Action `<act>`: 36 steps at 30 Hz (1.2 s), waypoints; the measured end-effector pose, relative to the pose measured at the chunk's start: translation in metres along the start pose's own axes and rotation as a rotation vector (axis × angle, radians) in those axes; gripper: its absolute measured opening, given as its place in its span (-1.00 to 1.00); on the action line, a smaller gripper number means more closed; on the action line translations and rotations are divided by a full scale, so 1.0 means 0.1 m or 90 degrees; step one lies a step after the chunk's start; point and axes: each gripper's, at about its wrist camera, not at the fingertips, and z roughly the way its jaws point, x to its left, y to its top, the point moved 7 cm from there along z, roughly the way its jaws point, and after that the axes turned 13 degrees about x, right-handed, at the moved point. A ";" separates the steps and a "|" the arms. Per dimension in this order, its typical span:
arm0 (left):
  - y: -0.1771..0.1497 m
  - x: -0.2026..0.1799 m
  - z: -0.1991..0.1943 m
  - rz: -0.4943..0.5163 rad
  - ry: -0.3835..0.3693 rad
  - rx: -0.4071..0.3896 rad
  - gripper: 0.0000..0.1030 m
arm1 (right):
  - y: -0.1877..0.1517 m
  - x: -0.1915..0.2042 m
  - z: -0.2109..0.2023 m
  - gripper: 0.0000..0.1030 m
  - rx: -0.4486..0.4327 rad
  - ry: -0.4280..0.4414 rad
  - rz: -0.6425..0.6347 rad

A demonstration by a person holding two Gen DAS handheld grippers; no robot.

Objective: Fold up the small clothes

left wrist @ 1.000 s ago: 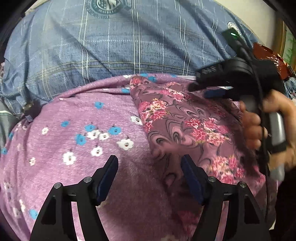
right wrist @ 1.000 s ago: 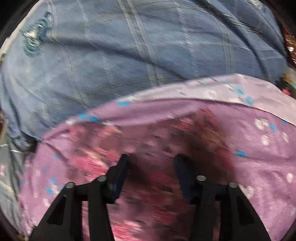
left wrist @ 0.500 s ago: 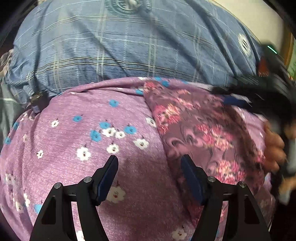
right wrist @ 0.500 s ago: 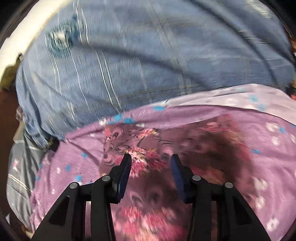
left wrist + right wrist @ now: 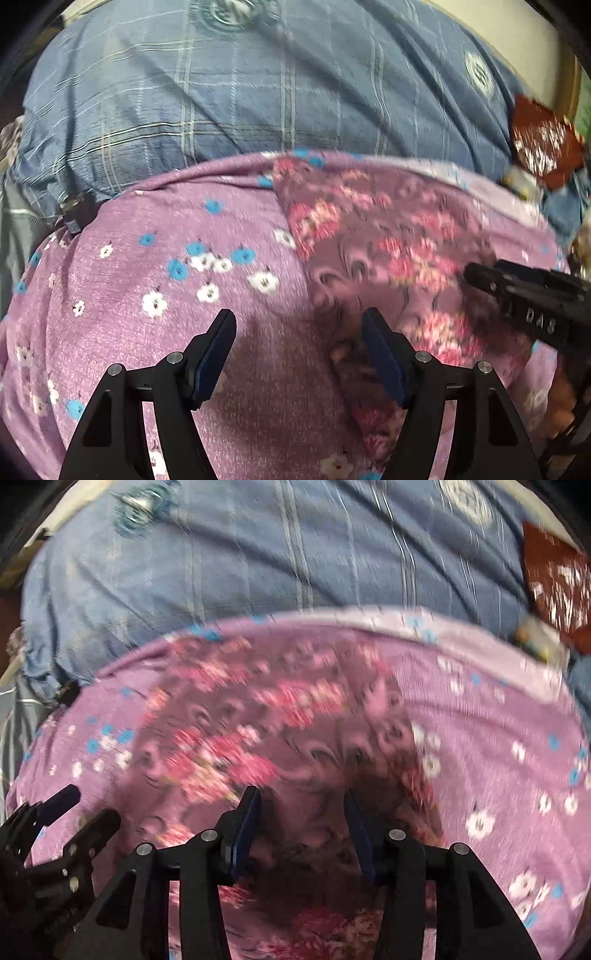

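A small dark mauve garment (image 5: 369, 240) printed with pink roses lies on a lilac cloth (image 5: 192, 295) that has blue and white flowers. My left gripper (image 5: 299, 328) hovers open over the garment's left edge, with nothing between its pads. In the left wrist view one of the right gripper's fingers (image 5: 517, 291) reaches in from the right, low over the garment. In the right wrist view my right gripper (image 5: 301, 801) stands open just above the rose garment (image 5: 236, 738), its pads apart and pressing nothing. The left gripper (image 5: 90, 808) shows at the lower left there.
A blue plaid bedsheet (image 5: 258, 92) covers the bed beyond the lilac cloth. A dark red patterned item (image 5: 543, 147) lies at the far right, also seen in the right wrist view (image 5: 557, 579). A grey cloth (image 5: 14, 221) sits at the left edge.
The right gripper has swept from the garment's far right corner to low at its near right side. The left gripper has come into the right wrist view. The left gripper has barely moved.
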 end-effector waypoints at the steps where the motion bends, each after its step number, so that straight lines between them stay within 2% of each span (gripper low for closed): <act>1: 0.01 0.03 -0.01 -0.006 0.003 -0.009 0.36 | 0.01 -0.01 -0.05 -0.06 -0.016 -0.015 -0.007; 4: 0.04 0.08 -0.01 -0.025 0.007 -0.030 0.36 | 0.04 -0.01 -0.09 -0.06 -0.037 -0.041 -0.022; 10: 0.13 0.11 0.01 -0.054 0.000 -0.049 0.36 | 0.09 -0.03 -0.12 -0.06 -0.045 -0.074 -0.035; 23: 0.13 -0.08 0.03 -0.014 0.005 -0.065 0.36 | 0.08 -0.14 -0.24 -0.06 -0.068 -0.100 -0.028; 36: 0.20 -0.11 0.04 -0.027 -0.017 -0.070 0.36 | 0.13 -0.16 -0.26 -0.06 -0.078 -0.113 -0.029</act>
